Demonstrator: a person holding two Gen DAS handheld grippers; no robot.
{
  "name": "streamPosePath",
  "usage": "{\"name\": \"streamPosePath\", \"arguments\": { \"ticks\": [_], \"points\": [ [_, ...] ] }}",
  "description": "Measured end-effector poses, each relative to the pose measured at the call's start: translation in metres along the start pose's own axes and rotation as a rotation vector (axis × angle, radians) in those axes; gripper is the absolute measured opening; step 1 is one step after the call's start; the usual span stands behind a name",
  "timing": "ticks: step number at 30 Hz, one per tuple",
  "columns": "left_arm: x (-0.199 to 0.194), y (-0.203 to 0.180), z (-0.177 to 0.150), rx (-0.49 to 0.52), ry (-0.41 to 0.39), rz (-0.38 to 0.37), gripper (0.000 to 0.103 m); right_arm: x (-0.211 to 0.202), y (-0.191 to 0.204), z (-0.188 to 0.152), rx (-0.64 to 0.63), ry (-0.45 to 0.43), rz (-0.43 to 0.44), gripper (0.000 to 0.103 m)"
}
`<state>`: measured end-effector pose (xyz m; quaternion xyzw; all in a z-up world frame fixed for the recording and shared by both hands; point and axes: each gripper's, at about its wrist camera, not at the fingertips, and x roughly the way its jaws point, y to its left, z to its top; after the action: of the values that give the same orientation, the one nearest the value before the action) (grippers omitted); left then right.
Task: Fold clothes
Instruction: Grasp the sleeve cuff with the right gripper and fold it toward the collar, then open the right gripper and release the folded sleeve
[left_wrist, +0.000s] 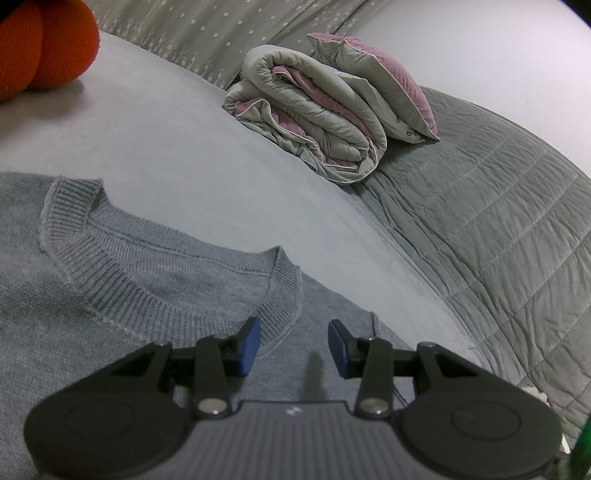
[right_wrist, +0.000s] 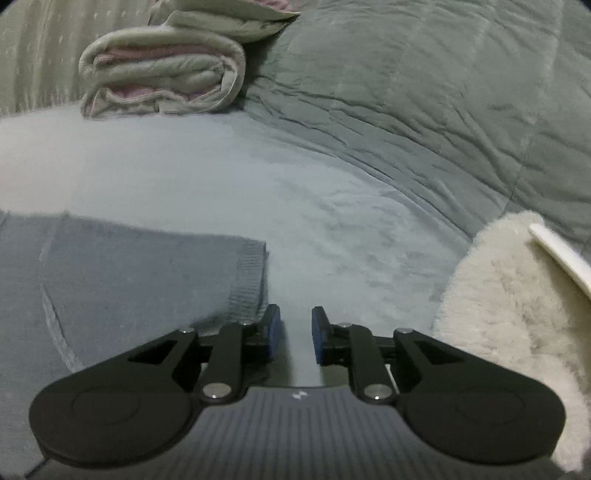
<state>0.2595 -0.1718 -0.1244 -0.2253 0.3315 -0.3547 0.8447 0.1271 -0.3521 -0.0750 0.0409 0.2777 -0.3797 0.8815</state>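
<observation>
A grey-blue knit sweater (left_wrist: 129, 295) lies flat on the pale bed sheet (left_wrist: 184, 147), its ribbed collar (left_wrist: 173, 291) facing up. My left gripper (left_wrist: 293, 332) hovers over the shoulder just right of the collar, open, with nothing between its blue pads. In the right wrist view a sleeve (right_wrist: 147, 266) of the sweater lies folded across, ending in a ribbed cuff (right_wrist: 251, 280). My right gripper (right_wrist: 295, 321) sits just right of that cuff with a narrow gap between the pads; only sheet shows in the gap, so it is open and holds nothing.
A folded grey and pink quilt (left_wrist: 314, 107) (right_wrist: 162, 74) rests at the back on the bed. A quilted grey-green bedspread (left_wrist: 498, 221) (right_wrist: 406, 92) covers the right side. An orange plush object (left_wrist: 40, 44) sits top left. A white fluffy item (right_wrist: 509, 295) lies right of my right gripper.
</observation>
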Motion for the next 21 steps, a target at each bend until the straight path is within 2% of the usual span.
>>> {"name": "streamPosePath", "arguments": {
  "ticks": [3,6,7,9,10,12,14,18,21],
  "points": [
    [0.0,0.0,0.0,0.002,0.0,0.001,0.042,-0.014,0.007,0.004,-0.005,-0.049,0.122,0.021],
    [0.0,-0.001,0.0,0.009,0.0,0.008,0.042,-0.011,0.023,0.0,-0.077,-0.009,0.193,0.021],
    [0.0,-0.003,0.0,0.014,-0.001,0.012,0.042,-0.005,0.028,-0.004,-0.102,0.023,0.19,0.021],
    [-0.001,-0.003,0.0,0.018,-0.007,0.015,0.042,-0.002,0.033,-0.01,-0.133,0.029,0.157,0.027],
    [-0.003,-0.004,-0.001,0.018,-0.013,0.016,0.042,0.0,0.033,-0.01,-0.133,0.027,0.125,0.032],
    [-0.006,-0.005,-0.001,0.019,-0.031,0.024,0.042,0.002,0.031,-0.008,-0.127,0.021,0.057,0.034],
    [-0.015,-0.009,-0.002,0.034,-0.062,0.056,0.043,0.005,0.025,-0.007,-0.088,0.019,0.052,0.036],
    [-0.053,-0.026,-0.003,0.131,-0.052,0.13,0.044,0.006,0.015,-0.004,-0.034,0.0,-0.023,0.036],
    [-0.096,-0.029,-0.008,0.162,-0.063,0.184,0.047,-0.007,0.005,-0.002,0.021,-0.005,-0.003,0.039]
  ]
}}
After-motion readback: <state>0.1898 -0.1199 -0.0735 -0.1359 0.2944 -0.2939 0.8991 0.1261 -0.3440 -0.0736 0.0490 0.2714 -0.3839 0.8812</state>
